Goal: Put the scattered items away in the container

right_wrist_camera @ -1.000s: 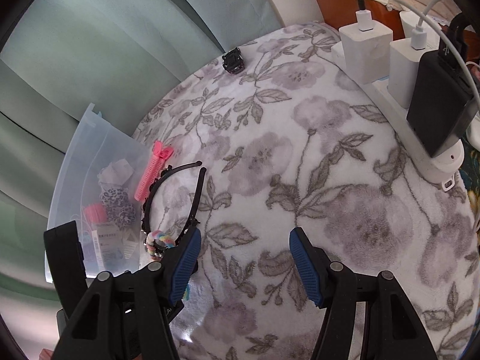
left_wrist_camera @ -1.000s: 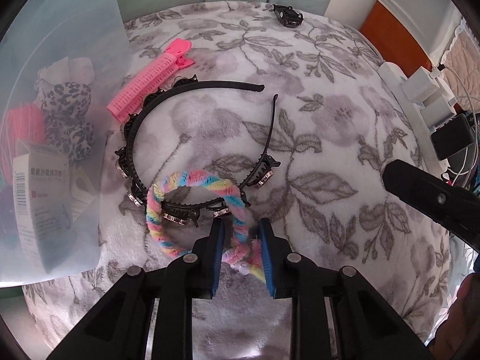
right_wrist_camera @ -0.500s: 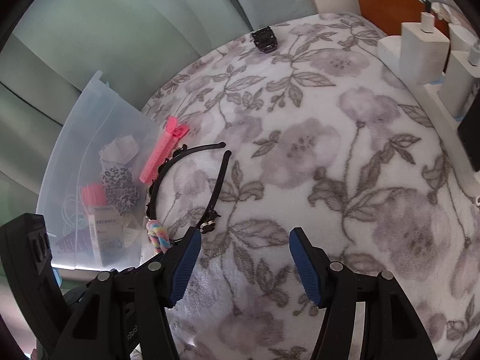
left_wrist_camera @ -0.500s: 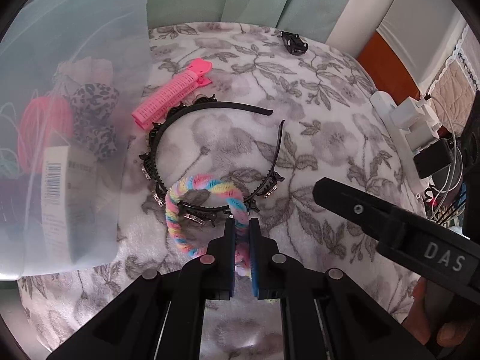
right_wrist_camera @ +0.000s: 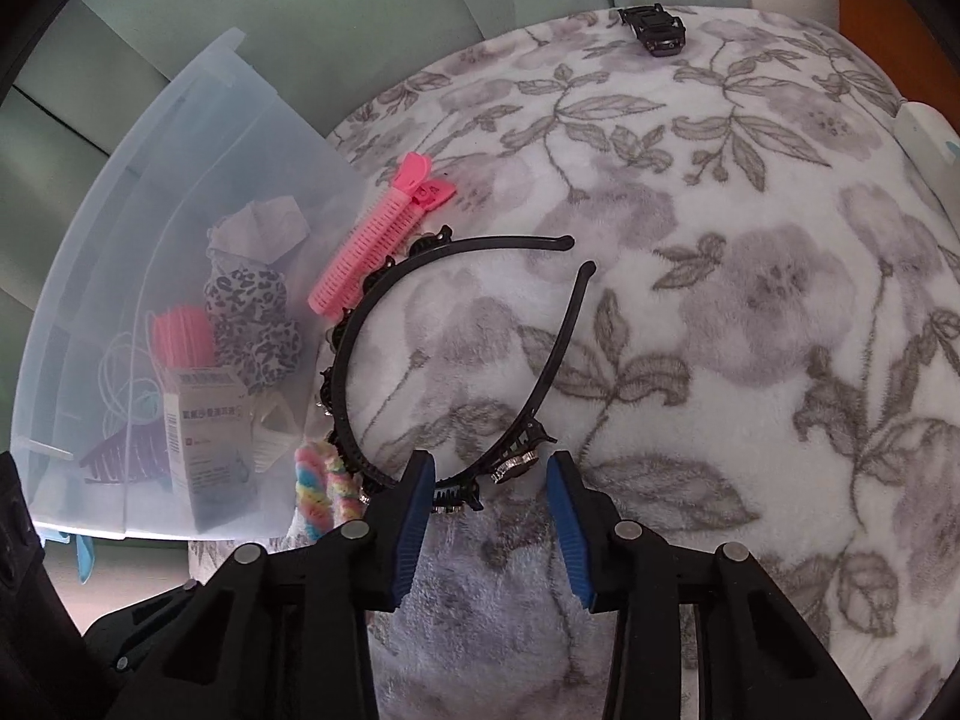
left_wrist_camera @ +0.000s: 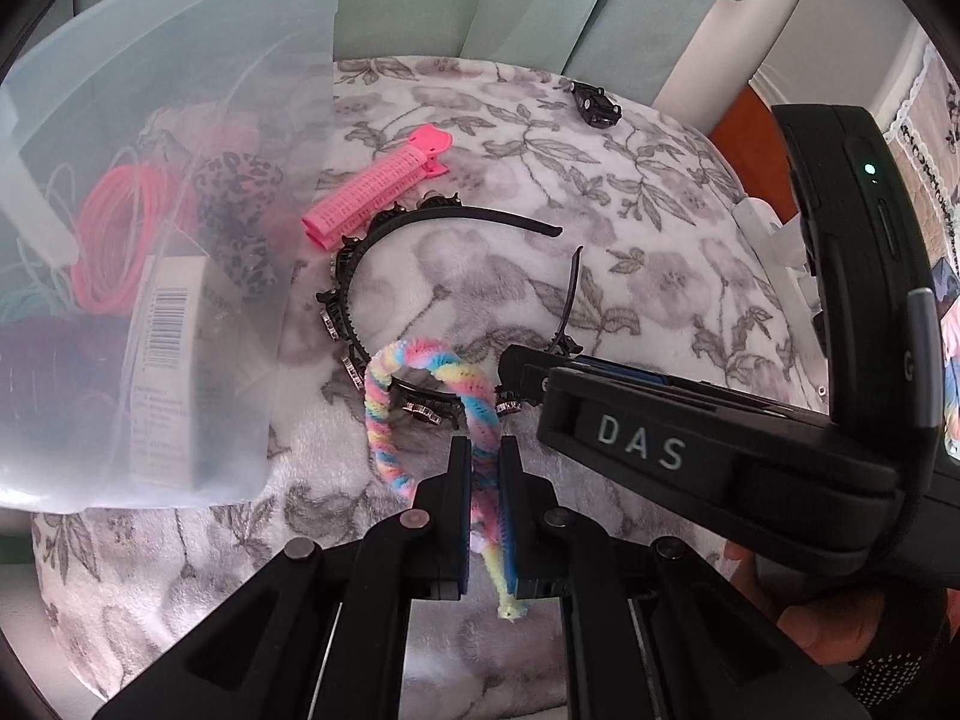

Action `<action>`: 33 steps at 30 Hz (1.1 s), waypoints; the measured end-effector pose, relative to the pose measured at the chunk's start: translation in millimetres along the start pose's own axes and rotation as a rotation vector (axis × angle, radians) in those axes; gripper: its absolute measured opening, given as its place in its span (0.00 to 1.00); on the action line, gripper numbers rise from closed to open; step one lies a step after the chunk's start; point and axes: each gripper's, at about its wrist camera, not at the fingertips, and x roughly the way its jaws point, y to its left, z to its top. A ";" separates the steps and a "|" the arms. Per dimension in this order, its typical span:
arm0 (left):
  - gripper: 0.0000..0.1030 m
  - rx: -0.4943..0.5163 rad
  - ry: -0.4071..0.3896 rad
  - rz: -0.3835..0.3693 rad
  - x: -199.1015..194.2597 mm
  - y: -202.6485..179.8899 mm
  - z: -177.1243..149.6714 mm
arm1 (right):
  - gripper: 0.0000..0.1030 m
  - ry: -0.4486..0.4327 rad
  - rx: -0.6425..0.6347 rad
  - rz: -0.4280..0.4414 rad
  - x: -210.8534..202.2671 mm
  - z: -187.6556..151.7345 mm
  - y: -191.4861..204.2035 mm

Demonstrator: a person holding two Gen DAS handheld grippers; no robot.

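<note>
My left gripper (left_wrist_camera: 485,450) is shut on a rainbow fuzzy loop (left_wrist_camera: 384,378), which shows in the right wrist view (right_wrist_camera: 318,480) too, lifted a little off the floral blanket. A black headband with rhinestone clips (left_wrist_camera: 354,252) (right_wrist_camera: 540,372) lies on the blanket under the loop. My right gripper (right_wrist_camera: 489,468) is open, its jaws on either side of the headband's near curve; its body (left_wrist_camera: 690,438) reaches in from the right. A pink hair roller clip (left_wrist_camera: 378,186) (right_wrist_camera: 378,240) lies by the clear plastic container (left_wrist_camera: 288,90) (right_wrist_camera: 90,276) at the left.
The container holds a leopard scrunchie (right_wrist_camera: 252,312), pink bands (left_wrist_camera: 114,240), a small box (right_wrist_camera: 204,420) and other bits. A small black clip (left_wrist_camera: 594,105) (right_wrist_camera: 654,27) lies at the blanket's far edge. A white power strip (left_wrist_camera: 774,252) is at the right.
My left gripper closed on the rainbow loop and raised it. My right gripper moved left and down onto the headband's near curve, still open.
</note>
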 end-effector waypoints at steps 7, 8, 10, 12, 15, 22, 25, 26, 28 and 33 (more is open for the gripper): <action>0.08 0.005 -0.002 -0.011 -1.1 1.4 -0.6 | 0.29 -0.019 -0.022 -0.041 2.5 5.6 2.9; 0.08 0.005 -0.002 -0.013 -1.0 1.6 -0.6 | 0.27 -0.023 -0.020 -0.041 1.4 6.0 1.4; 0.08 0.004 0.000 -0.016 -0.7 2.0 -0.3 | 0.25 -0.030 -0.012 -0.034 -1.6 7.3 -2.7; 0.08 0.001 0.001 -0.019 -0.9 1.7 0.5 | 0.22 -0.040 -0.010 -0.026 -6.2 8.9 -7.1; 0.08 0.000 0.004 -0.014 -0.4 1.6 1.9 | 0.06 -0.060 -0.026 -0.049 -15.0 10.7 -14.6; 0.08 -0.002 0.007 -0.004 -0.7 1.1 4.0 | 0.05 -0.083 0.064 -0.067 -31.2 16.3 -50.4; 0.08 0.004 -0.004 0.002 -3.8 -0.7 5.1 | 0.08 -0.079 0.063 -0.039 -30.7 19.1 -47.3; 0.08 0.007 -0.008 0.005 -5.0 -1.4 5.2 | 0.08 -0.076 0.058 -0.027 -29.6 19.3 -45.6; 0.08 0.012 -0.017 0.007 -8.1 -2.9 5.3 | 0.08 -0.070 0.049 -0.007 -26.8 16.1 -36.3; 0.08 0.017 -0.034 0.015 -13.3 -3.6 5.5 | 0.10 -0.042 0.029 0.000 -13.8 8.8 -13.3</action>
